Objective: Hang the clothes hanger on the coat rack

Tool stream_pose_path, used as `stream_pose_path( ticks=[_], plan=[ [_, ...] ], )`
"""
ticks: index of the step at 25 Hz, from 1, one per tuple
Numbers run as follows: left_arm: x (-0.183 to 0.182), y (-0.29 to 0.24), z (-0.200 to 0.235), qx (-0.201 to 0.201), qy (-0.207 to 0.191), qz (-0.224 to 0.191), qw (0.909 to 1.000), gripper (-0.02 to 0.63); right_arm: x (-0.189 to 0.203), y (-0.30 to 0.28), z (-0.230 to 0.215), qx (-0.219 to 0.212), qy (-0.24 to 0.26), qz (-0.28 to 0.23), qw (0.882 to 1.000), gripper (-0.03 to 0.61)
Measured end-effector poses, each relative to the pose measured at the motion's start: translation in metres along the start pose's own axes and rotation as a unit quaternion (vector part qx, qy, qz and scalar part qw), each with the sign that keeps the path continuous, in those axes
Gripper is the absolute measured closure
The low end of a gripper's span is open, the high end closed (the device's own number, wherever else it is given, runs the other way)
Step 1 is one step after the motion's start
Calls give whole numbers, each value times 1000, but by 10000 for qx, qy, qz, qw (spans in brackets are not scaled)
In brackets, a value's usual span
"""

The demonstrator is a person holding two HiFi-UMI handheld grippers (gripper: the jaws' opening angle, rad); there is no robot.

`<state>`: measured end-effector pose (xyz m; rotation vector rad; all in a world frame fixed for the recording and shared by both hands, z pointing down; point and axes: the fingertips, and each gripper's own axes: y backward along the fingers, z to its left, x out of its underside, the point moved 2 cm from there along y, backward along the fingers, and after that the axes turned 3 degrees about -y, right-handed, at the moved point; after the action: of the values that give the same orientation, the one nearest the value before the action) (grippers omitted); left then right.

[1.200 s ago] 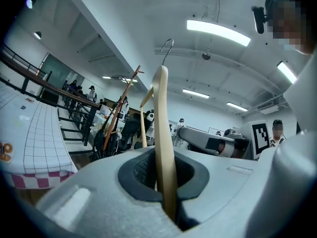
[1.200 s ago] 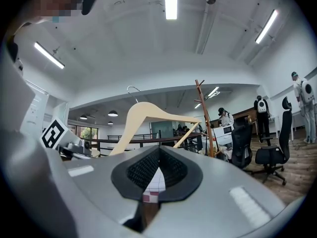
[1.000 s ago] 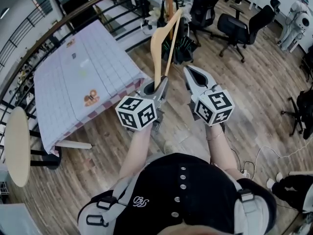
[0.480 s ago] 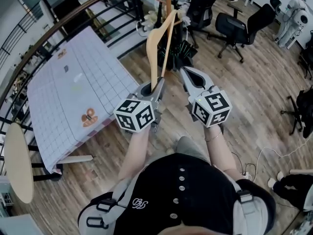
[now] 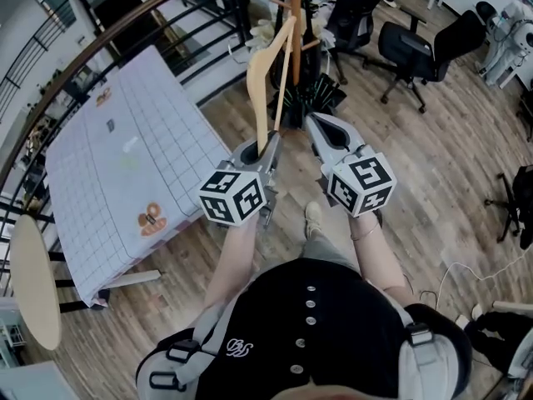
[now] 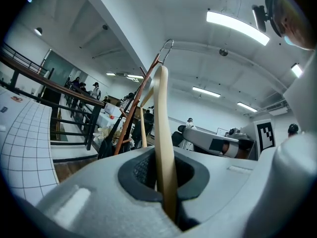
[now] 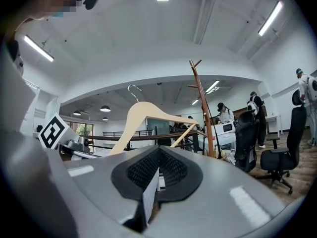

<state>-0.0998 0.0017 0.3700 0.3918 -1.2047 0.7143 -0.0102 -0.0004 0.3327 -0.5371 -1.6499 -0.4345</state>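
Room: open office with a wood floor (image 5: 433, 140), a railing (image 5: 125, 23) along the left and office chairs (image 5: 420, 44) at the back. A person stands with both tools held out ahead.
Desk: desk (image 5: 125, 165) under a checked cloth, off to the left. It looks to have no part in this job.
Coat rack: coat rack (image 5: 295, 23), a wooden pole with pegs slanting upward, straight ahead beyond the tool tips.
Clothes hanger: clothes hanger (image 5: 265, 73) of pale wood, standing upright from the left tool, with its wire hook (image 6: 167, 48) at the top on the rack's side. It is not on a peg; the right gripper view shows a clear gap between hook and pole.
Left hand-held gripper: left hand-held gripper (image 5: 268, 144) is clamped tight on the bottom end of one hanger arm and held level.
Why this hold: gripping the far end probably leaves the hook free and adds reach. Standing the hanger up puts the hook high, towards the pegs.
Right hand-held gripper: right hand-held gripper (image 5: 316, 125) has its jaws together and no part of the hanger in them. It rides beside the left one, clear of the hanger, likely in reserve to steady it.
Stage: approach, by my reading; the hanging itself is not yet done.
Next need: get the hook over a peg, then lower it on.
Risk: held by one tip, the hanger may pivot in the jaws or knock the pole.
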Motion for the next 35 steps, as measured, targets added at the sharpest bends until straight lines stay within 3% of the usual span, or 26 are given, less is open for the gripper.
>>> stream_pose_path(
  ticks=[21, 35],
  plan=[
    [-75, -176, 116, -799, -42, -360, 9961, 617, -40, -160, -166, -465, 4, 32, 9989, 578],
    [-71, -219, 150, -1319, 76, -254, 9909, 617, -30, -196, -217, -674, -251, 155, 9973, 578]
  ],
)
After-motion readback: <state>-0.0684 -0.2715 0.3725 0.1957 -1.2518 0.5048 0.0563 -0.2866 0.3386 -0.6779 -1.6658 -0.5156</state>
